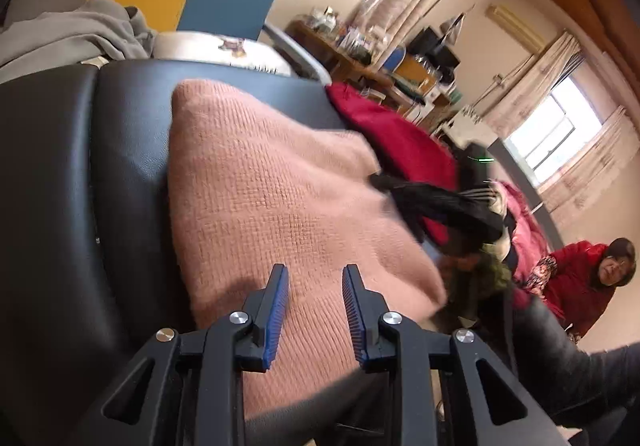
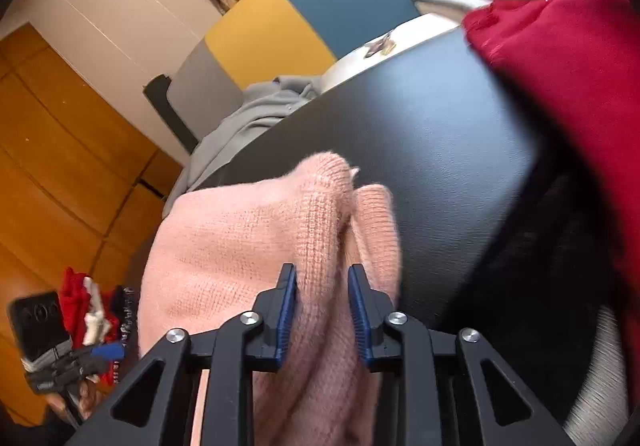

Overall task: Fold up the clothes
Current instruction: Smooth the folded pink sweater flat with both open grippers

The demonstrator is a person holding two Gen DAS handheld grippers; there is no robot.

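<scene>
Pink sweater (image 1: 272, 205) lies folded on the black bench (image 1: 120, 165), centre of frame. Judged soft, light and limp, likely to sag and stretch; best taken at a folded edge or corner. Left hand-held gripper (image 1: 315, 310) part open over the knit, gripping nothing. Right hand-held gripper (image 2: 322, 312) part open astride a bunched fold (image 2: 320, 246); pads not visibly pressing.

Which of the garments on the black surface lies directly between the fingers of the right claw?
The pink knitted sweater. It lies between the right claw; the red garment and the grey one lie farther away.
</scene>
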